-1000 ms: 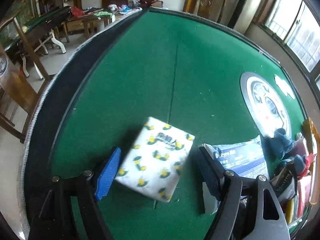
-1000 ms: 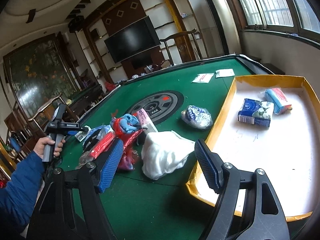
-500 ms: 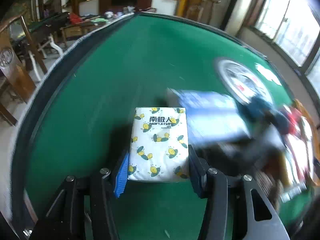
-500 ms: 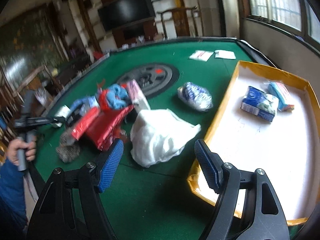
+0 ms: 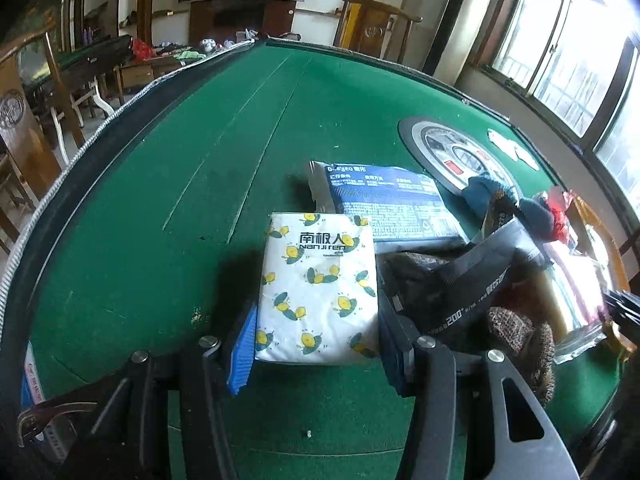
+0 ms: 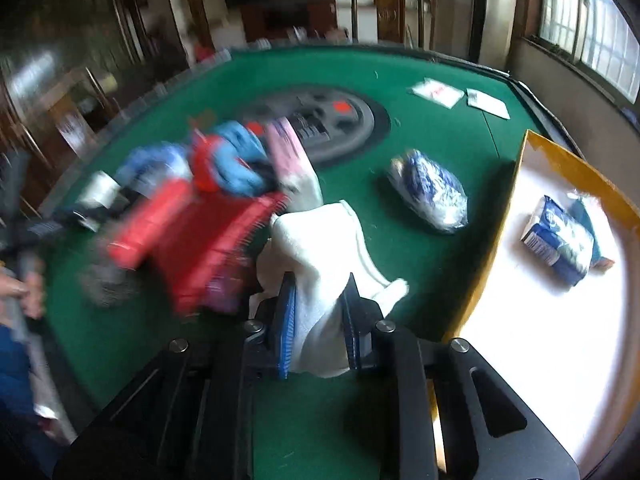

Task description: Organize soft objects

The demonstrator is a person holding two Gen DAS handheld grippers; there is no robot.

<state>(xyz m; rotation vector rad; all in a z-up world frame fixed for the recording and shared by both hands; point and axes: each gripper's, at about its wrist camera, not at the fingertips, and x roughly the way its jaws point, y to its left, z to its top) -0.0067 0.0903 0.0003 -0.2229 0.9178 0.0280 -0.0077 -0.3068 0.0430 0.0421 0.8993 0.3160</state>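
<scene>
My left gripper [image 5: 316,332] is shut on a white tissue pack with yellow lemon prints [image 5: 318,284], held over the green table [image 5: 160,200]. A blue packet [image 5: 384,204] lies just beyond it. My right gripper [image 6: 318,320] is shut on a white cloth [image 6: 320,252] beside the yellow-rimmed white tray [image 6: 516,208]. The tray holds a blue-and-white tissue pack [image 6: 560,240] and a smaller pack [image 6: 588,216], half hidden behind it.
A pile of soft things, red, blue and pink [image 6: 208,200], lies left of the cloth, blurred. A clear-wrapped blue bundle [image 6: 432,192] sits between pile and tray. Black strap and knit items [image 5: 480,272] crowd the left gripper's right side. Round centre panel [image 6: 320,120].
The left gripper closed on the lemon-print pack and lifted it. The right gripper moved down and forward and closed on the white cloth.
</scene>
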